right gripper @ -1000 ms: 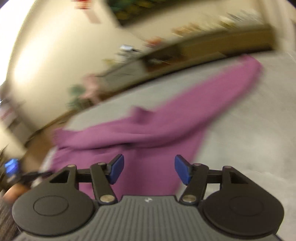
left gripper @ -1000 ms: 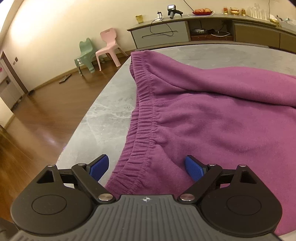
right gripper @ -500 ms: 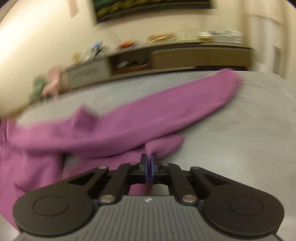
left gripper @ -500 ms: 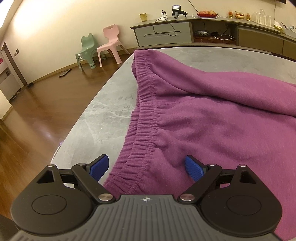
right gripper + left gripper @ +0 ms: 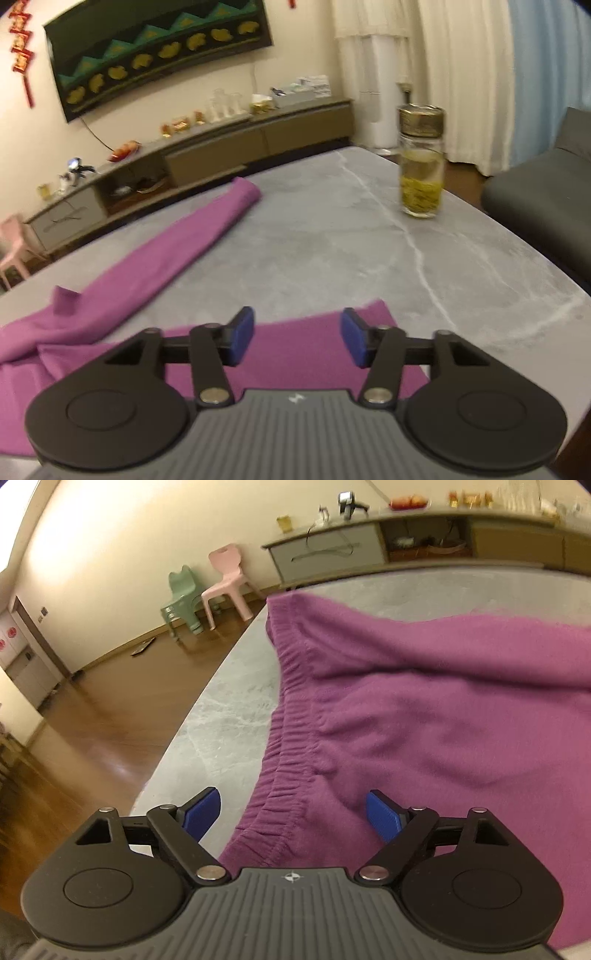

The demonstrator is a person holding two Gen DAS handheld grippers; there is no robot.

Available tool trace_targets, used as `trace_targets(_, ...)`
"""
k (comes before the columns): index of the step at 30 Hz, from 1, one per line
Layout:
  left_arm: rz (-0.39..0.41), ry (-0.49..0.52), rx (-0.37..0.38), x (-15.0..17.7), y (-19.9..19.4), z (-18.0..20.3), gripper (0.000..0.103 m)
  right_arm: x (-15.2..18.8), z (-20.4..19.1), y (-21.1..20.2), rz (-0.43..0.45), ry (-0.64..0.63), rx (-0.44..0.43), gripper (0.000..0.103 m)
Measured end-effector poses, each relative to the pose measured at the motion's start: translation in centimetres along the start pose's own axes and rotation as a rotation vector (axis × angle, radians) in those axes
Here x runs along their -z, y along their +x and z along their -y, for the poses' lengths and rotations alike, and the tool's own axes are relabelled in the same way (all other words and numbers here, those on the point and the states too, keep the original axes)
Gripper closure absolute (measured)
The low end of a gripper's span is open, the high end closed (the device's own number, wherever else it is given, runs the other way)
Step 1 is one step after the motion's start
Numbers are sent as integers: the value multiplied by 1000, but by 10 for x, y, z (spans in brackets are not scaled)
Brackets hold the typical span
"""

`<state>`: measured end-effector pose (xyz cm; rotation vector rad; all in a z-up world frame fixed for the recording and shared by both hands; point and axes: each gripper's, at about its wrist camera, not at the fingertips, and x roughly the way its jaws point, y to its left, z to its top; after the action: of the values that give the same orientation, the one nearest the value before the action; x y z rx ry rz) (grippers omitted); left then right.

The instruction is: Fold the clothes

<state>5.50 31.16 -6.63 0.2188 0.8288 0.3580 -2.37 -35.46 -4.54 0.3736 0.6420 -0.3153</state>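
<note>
Both tools gape wide, left tool (image 5: pixel 291 814) over the purple pants' (image 5: pixel 424 716) waistband, right tool (image 5: pixel 297 334) over a leg end.

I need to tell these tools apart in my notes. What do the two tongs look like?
Both look the same. The left tongs and right tongs each have blue ribbed pads on black linkage arms with silver pivot pins, two rounded black discs, and a grey ribbed centre plate bearing a small white logo. No cables or sleeves show.
</note>
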Motion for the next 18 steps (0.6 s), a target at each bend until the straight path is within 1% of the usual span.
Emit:
trace_targets(1, 13, -17, 32, 0, -5, -3, 16, -4, 4, 4, 1, 25, 2, 37)
trace_targets(2, 21, -33, 69, 1, -8, -5, 16, -7, 13, 10, -1, 51, 27, 36)
trace_targets(3, 23, -48, 107, 1, -9, -7, 16, -9, 24, 19, -23, 65, 57, 34)
trace_targets(5, 20, -62, 166, 1, -8, -9, 16, -10, 44, 40, -100, 93, 99, 33)
trace_targets(6, 13, -65, 185, 1, -5, -9, 16, -8, 54, 53, -155, 114, 109, 33)
trace_targets(8, -4, -59, 201, 2, 2, -8, 16, -6, 61, 72, -226, 116, 115, 34)
trace_targets(10, -26, -42, 200, 4, 10, -6, 16, -5, 52, 84, -251, 45, 125, 37)
trace_targets(11, -39, -30, 197, 6, 13, -5, 16, -4, 45, 91, -265, 5, 120, 45)
trace_targets(13, -44, -7, 192, 11, 16, -5, 15, -5, 30, 96, -260, -92, 122, 66)
trace_targets(14, -41, -1, 183, 13, 15, -7, 15, -6, 22, 98, -253, -141, 124, 95)
trace_targets(15, -38, 6, 160, 16, 14, -10, 15, -6, 14, 100, -247, -191, 126, 96)
trace_targets(16, -34, 19, 129, 18, 12, -14, 15, -10, 9, 97, -197, -230, 157, 96)
trace_targets(18, -37, 35, 51, 20, 13, -23, 15, -21, 2, 88, -57, -297, 244, 96)
